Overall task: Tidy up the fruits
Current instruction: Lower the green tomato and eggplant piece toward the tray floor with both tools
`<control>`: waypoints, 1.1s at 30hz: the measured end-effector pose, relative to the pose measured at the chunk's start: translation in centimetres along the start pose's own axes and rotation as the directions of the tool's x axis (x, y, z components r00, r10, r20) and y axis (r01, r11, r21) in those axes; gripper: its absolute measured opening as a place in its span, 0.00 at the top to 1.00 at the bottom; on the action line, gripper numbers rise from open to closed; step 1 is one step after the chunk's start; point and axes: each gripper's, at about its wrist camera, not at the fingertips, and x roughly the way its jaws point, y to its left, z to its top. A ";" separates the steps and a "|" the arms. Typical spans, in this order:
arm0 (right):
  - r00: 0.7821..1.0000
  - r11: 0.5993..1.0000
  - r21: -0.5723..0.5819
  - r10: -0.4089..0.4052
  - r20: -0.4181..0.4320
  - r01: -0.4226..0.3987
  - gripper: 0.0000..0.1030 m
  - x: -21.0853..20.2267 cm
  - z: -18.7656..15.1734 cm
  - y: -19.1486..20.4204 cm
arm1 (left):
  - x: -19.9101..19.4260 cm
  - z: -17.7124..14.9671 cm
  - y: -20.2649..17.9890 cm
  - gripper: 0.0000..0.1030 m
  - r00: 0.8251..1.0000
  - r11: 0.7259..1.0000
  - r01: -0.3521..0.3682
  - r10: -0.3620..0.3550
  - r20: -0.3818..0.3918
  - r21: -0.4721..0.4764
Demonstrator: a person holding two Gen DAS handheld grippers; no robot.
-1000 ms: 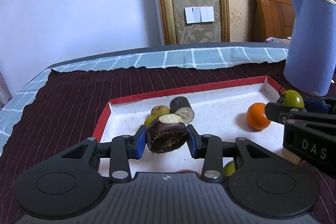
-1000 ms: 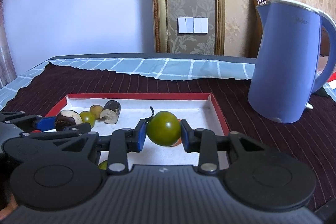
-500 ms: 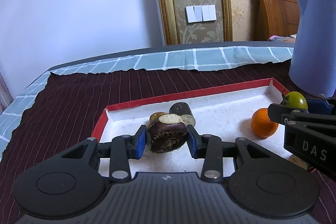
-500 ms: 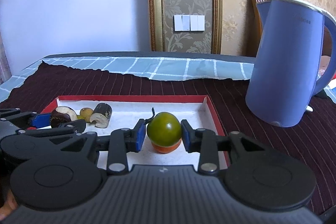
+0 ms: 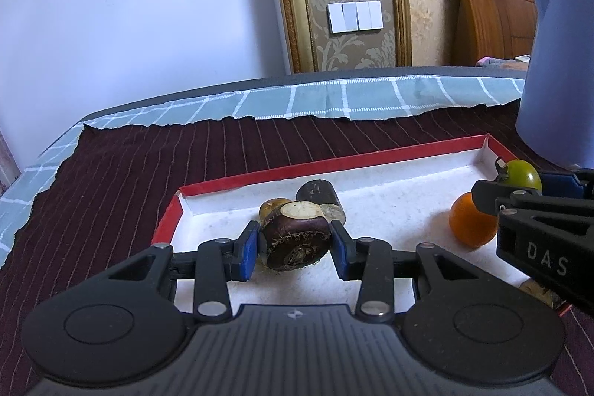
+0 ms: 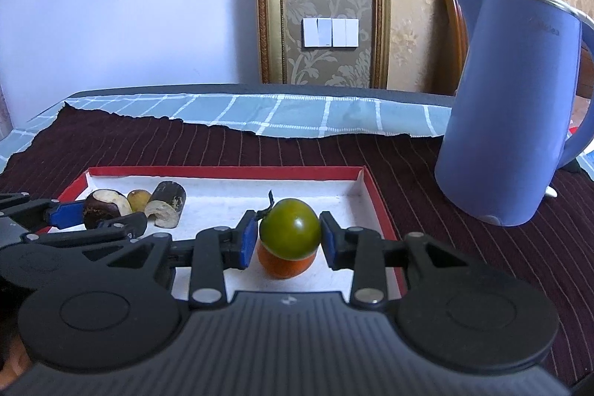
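Note:
My left gripper (image 5: 294,244) is shut on a dark brown water chestnut (image 5: 297,242) with a pale cut top, held low over the left part of the red-rimmed white tray (image 5: 260,179). My right gripper (image 6: 287,240) is shut on a green tomato (image 6: 290,227) just above an orange fruit (image 6: 284,266) near the tray's right side. Behind the chestnut lie a small yellow-brown fruit (image 5: 274,206) and a dark cut stalk piece (image 5: 319,197). In the right wrist view the chestnut (image 6: 104,208), the yellow fruit (image 6: 139,200) and the stalk piece (image 6: 167,205) show at the left.
A tall blue kettle (image 6: 508,106) stands on the dark striped cloth (image 6: 445,203) right of the tray (image 6: 367,188). A checked blue cloth (image 5: 334,95) covers the table's far edge. A wooden headboard (image 5: 493,13) and wall stand behind.
Both grippers have sunk lower toward the tray with their fruit. The tomato now sits right above the orange; the chestnut is nearer the yellow fruit and stalk piece.

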 end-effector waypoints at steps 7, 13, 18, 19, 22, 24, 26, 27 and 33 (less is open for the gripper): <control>1.000 1.000 0.001 -0.005 -0.009 0.005 0.67 0.5 0.2 0.0 | 0.5 0.3 -0.1 0.63 1.000 1.000 0.006 -0.006 -0.011 -0.003; 1.000 1.000 0.007 -0.005 -0.013 0.005 0.67 0.7 0.3 -0.2 | 0.7 0.6 -0.3 0.63 1.000 1.000 0.008 -0.008 -0.014 -0.001; 1.000 1.000 0.005 -0.007 -0.019 0.007 0.67 1.0 0.4 -0.1 | 1.0 0.6 -0.3 0.63 1.000 1.000 0.012 -0.012 -0.019 -0.004; 1.000 1.000 0.003 -0.007 -0.021 0.007 0.67 1.0 0.4 -0.1 | 1.0 0.7 -0.3 0.63 1.000 1.000 0.011 -0.011 -0.021 -0.006; 1.000 1.000 0.000 -0.007 -0.025 0.007 0.67 1.2 0.4 0.0 | 1.3 0.8 -0.4 0.63 1.000 1.000 0.007 -0.007 -0.025 -0.005; 1.000 1.000 0.002 -0.009 -0.030 0.009 0.67 1.4 0.4 0.1 | 1.4 1.0 -0.4 0.63 1.000 1.000 0.004 -0.004 -0.026 -0.006; 0.999 1.000 0.003 -0.010 -0.032 0.010 0.67 1.6 0.5 0.1 | 1.5 1.1 -0.5 0.63 1.000 1.000 0.003 -0.003 -0.026 -0.005; 0.999 1.000 0.003 -0.014 -0.033 0.014 0.67 1.7 0.5 0.1 | 1.6 1.2 -0.5 0.63 1.000 1.000 0.000 0.000 -0.027 -0.004; 0.999 1.000 0.007 -0.028 -0.045 0.028 0.67 2.4 0.9 -0.1 | 2.3 1.4 -0.6 0.63 0.999 1.000 -0.009 0.009 -0.037 -0.004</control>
